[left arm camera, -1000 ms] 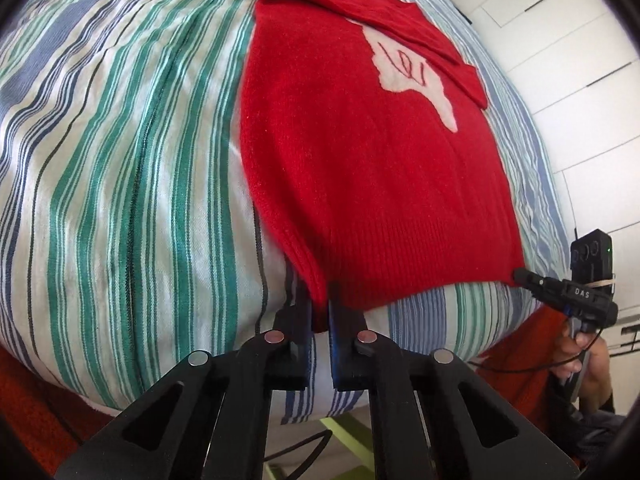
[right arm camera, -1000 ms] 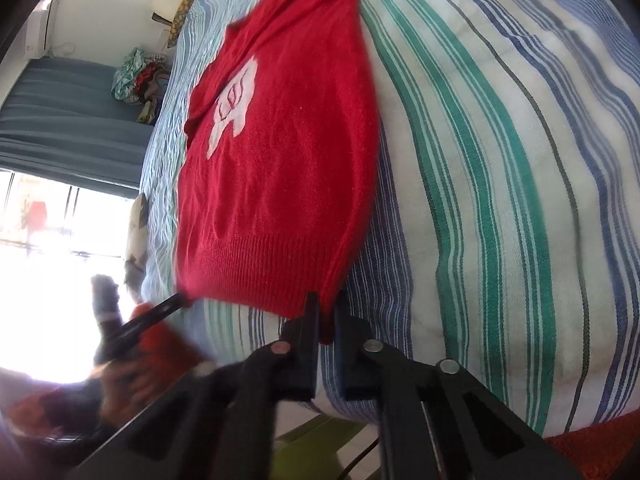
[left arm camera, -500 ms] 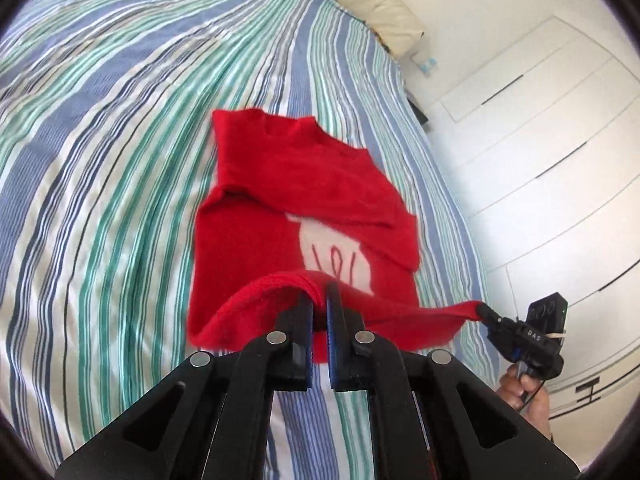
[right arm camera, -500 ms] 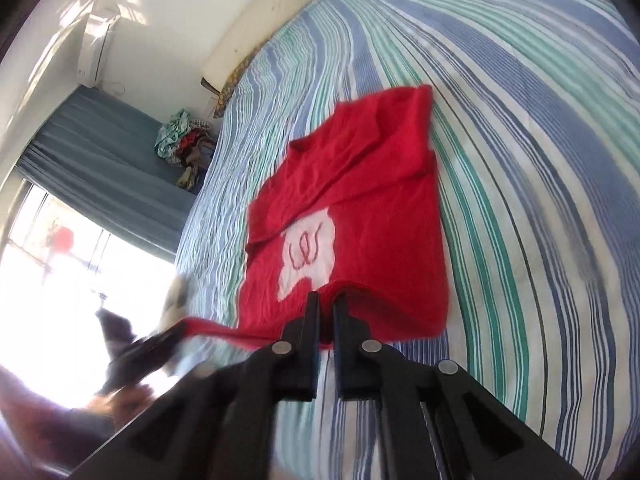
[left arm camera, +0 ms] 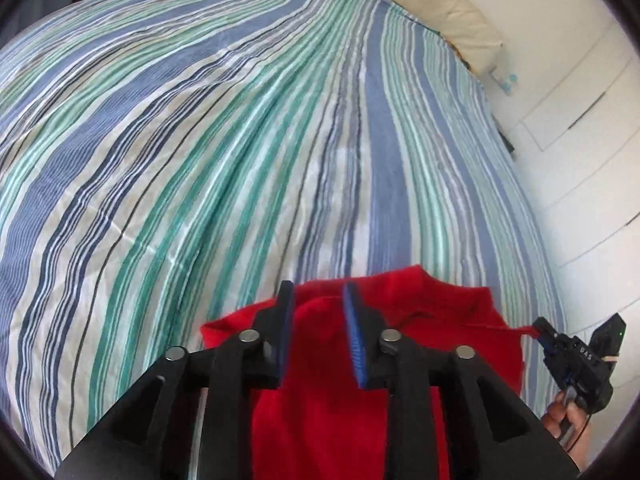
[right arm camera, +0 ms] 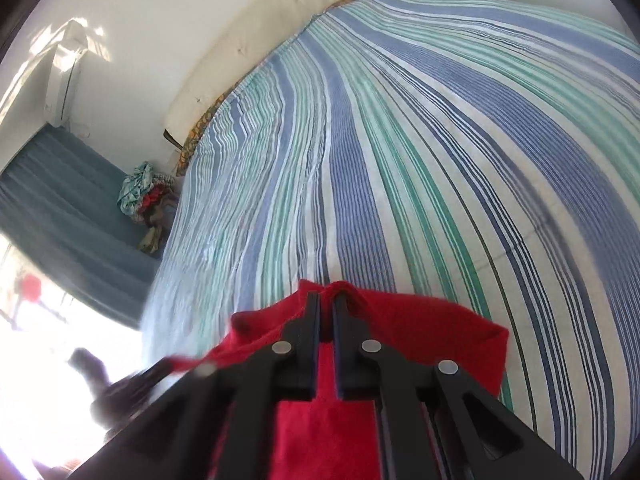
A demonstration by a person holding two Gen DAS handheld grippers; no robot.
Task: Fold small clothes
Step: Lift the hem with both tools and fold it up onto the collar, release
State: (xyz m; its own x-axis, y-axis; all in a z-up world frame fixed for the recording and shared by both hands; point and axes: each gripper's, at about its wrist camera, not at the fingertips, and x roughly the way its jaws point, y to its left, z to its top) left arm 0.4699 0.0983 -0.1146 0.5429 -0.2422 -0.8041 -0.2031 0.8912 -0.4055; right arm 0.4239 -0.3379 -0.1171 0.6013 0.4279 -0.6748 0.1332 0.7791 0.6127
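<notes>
The red sweater (left arm camera: 400, 320) lies folded on the striped bed cover (left arm camera: 240, 140), and since the left gripper (left arm camera: 320, 328) has its jaws spread and holds nothing while the right gripper (right arm camera: 326, 320) pinches the hem corner, I judge that pulling now could drag the fold askew. Both tools hide the fold's lower part, so its alignment cannot be checked.
</notes>
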